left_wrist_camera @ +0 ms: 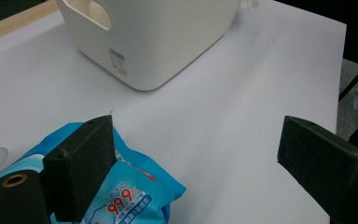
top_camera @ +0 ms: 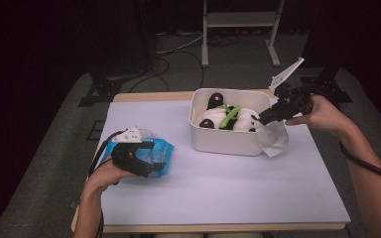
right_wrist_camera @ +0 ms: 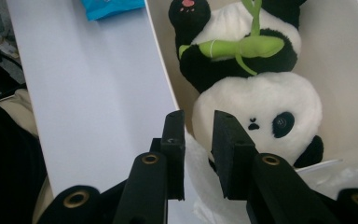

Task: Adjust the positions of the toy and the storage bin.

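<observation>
White tissue [top_camera: 274, 139]: right of centre in the high view, draped over the near right corner of the white bin [top_camera: 223, 141] and hanging down its outer wall. Its top edge goes in at the tip of the right gripper [top_camera: 264, 118]; the jaw tips are dark and small there, so the pinch itself is hard to make out. In the right gripper view the jaws stand narrow with a slim gap, white sheet [right_wrist_camera: 200, 186] bunched below and between them, but whether the pads press on it cannot be told.

Plush panda [right_wrist_camera: 256, 112]: inside the bin, face up, a green bamboo piece [right_wrist_camera: 242, 46] across its chest. Lower body cut off at the top edge of the right gripper view; largely masked by the bin wall in the high view.

Blue wet-wipe pack [left_wrist_camera: 130, 196]: lower left of the left gripper view, cut off at the bottom edge. The left gripper [top_camera: 146, 168] has its jaws spread wide, one jaw covering part of the pack, the other over bare table [left_wrist_camera: 242, 107].

Bin in the left gripper view: top cropped, small label unreadable
</observation>
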A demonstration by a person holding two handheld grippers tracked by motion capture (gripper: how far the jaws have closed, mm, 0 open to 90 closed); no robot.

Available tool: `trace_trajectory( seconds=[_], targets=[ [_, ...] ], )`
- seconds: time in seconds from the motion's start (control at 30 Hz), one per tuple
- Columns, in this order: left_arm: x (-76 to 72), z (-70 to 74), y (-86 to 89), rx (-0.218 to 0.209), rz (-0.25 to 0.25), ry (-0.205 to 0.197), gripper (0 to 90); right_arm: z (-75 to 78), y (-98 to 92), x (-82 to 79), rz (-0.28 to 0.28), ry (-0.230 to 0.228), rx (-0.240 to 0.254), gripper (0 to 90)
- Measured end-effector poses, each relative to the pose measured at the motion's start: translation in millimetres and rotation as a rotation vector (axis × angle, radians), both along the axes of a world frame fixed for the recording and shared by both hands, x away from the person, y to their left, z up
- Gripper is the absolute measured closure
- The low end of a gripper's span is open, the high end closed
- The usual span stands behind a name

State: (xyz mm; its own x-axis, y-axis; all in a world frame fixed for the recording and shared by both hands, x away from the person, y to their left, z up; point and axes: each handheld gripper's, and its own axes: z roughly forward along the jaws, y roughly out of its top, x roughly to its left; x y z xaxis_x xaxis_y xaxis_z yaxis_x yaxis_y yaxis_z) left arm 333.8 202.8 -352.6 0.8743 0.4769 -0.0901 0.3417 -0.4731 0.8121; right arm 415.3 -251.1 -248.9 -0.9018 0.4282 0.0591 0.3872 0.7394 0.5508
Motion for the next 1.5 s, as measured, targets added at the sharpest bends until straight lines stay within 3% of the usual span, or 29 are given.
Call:
trace_trajectory(
  seconds=[0.43,0.7,1.0,1.17,1.5],
  targets=[
    [-2.2,-0.6,-1.4,0.01,-0.006,0.0,10.4,-9.8,-5.9,-14.1,0.017,-0.005,-0.017,69.5],
    [-0.9,-2.4,-2.6,0.013,-0.004,0.006,10.4,-20.9,-7.3,-6.1,0.009,-0.018,-0.031,66.9],
    [1.1,-5.5,-2.7,0.016,0.0,0.019,10.4,-31.8,-9.8,3.2,0.006,0.007,-0.053,65.0],
    [1.8,-7.1,-3.1,0.024,-0.005,0.022,10.4,-34.1,-12.2,1.5,0.008,0.031,-0.048,68.9],
    [-1.5,-6.4,-4.1,0.027,-0.008,0.021,10.4,-35.0,-22.4,-14.6,0.013,0.016,0.001,68.8]
  ],
)
